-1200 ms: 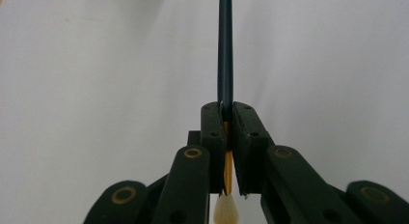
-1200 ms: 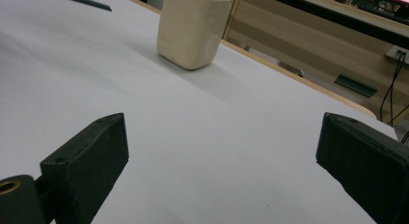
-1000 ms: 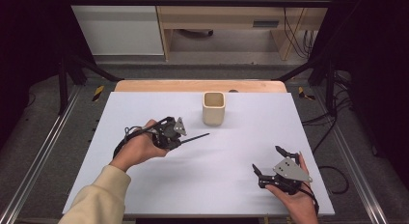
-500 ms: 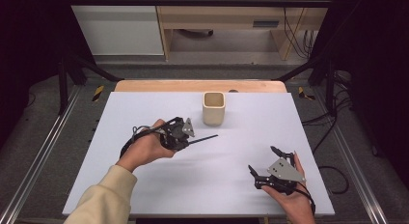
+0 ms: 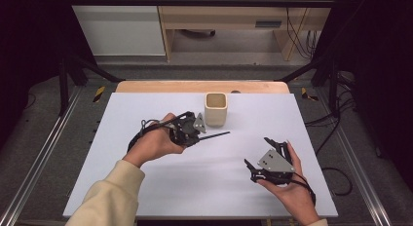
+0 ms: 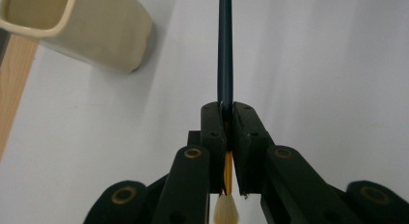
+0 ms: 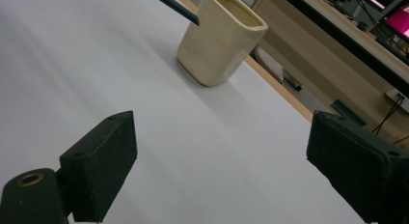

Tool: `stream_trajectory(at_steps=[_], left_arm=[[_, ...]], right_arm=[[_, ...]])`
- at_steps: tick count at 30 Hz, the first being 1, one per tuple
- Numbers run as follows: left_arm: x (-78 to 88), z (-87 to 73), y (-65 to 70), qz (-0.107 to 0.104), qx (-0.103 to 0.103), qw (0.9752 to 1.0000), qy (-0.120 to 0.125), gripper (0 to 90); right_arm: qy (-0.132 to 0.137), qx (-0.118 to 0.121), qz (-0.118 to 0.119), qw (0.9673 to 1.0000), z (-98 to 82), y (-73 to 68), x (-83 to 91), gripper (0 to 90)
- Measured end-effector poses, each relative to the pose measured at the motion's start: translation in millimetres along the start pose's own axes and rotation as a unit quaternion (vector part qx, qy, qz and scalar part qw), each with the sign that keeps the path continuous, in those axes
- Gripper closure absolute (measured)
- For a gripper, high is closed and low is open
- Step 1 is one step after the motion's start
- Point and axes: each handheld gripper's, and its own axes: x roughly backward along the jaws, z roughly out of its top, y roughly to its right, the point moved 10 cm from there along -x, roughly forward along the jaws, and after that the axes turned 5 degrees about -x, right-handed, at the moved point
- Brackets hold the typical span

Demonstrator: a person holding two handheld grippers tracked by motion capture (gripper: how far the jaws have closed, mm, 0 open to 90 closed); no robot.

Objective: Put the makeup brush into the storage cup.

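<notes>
High view shows the left claw [image 5: 200, 132] near the middle of the worktop [image 5: 146, 187], just on the person's side of the cream cup [image 5: 215, 109] that stands by the far edge. Its jaws are clamped on a paintbrush [image 5: 216, 135], gripping low on the dark handle with the pale bristles [image 6: 225, 210] behind the jaws and the long handle end pointing out over the bare worktop. The right claw [image 5: 265, 155] rests near the front right corner, jaws spread wide and holding nothing. The step looks like dropping the brush into the cup. To do it well, I would lift the brush above the rim, tip it upright, centre it over the opening, then release without knocking the cup.
</notes>
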Motion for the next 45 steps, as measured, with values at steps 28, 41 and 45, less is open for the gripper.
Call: stream_trajectory(at_steps=[28,41,45], left_arm=[[27.2,18.5,2.2,-0.004,-0.033,0.9993,-0.019,83.5],[17.6,23.4,5.4,-0.009,-0.035,0.9991,-0.021,83.6],[16.6,23.1,6.8,-0.012,-0.038,0.9988,-0.028,83.5]], right_arm=[[0.001,0.145,0.028,0.9890,63.0,-16.2,-11.0,26.4],[0.006,0.197,0.033,0.9799,69.3,-39.0,-23.6,34.1],[0.004,0.213,0.035,0.9765,70.0,-46.8,-27.2,35.4]])
